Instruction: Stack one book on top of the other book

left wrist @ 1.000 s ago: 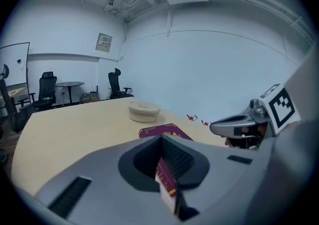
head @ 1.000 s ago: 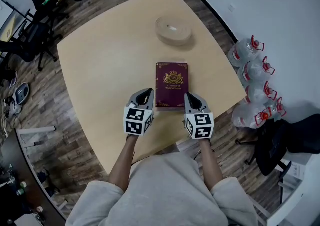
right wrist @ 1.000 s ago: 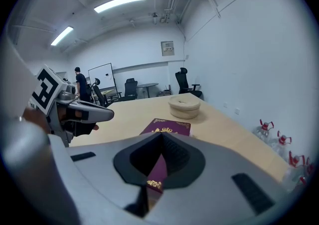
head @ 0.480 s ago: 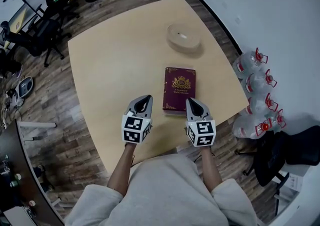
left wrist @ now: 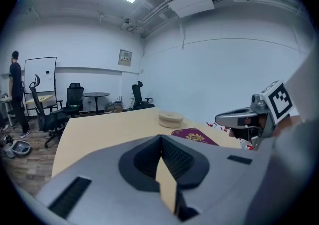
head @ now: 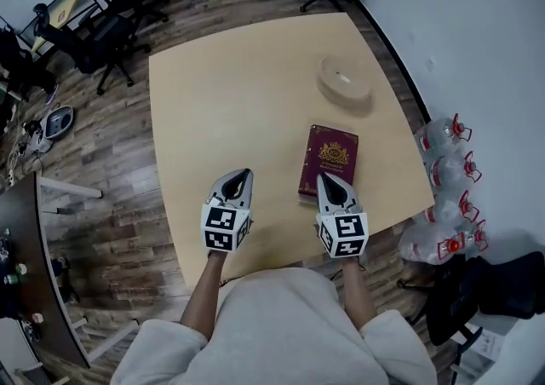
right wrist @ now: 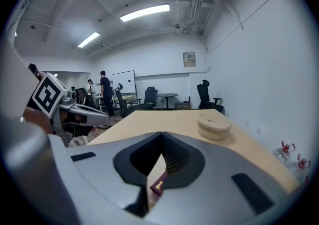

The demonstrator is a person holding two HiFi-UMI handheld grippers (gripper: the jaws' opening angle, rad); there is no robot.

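Note:
A maroon book (head: 329, 160) with a gold crest lies flat near the table's right front corner. Its thick side edge shows, and I cannot tell whether a second book lies under it. My right gripper (head: 327, 180) hovers over the book's near end, jaws shut with nothing in them. My left gripper (head: 242, 175) is off to the book's left above bare table, also shut and empty. In the left gripper view the book (left wrist: 194, 136) lies ahead on the right, beyond the shut left gripper (left wrist: 160, 142). In the right gripper view a sliver of the book (right wrist: 158, 185) shows under the closed right gripper (right wrist: 162, 142).
A round tan dish (head: 345, 83) sits on the wooden table (head: 221, 85) beyond the book. Several water jugs (head: 450, 172) stand on the floor to the right. Office chairs (head: 111, 30) stand beyond the table, and a person (right wrist: 105, 94) stands by a whiteboard far off.
Both grippers have drawn back from the book toward my body and risen a little. The book has stayed in place on the table.

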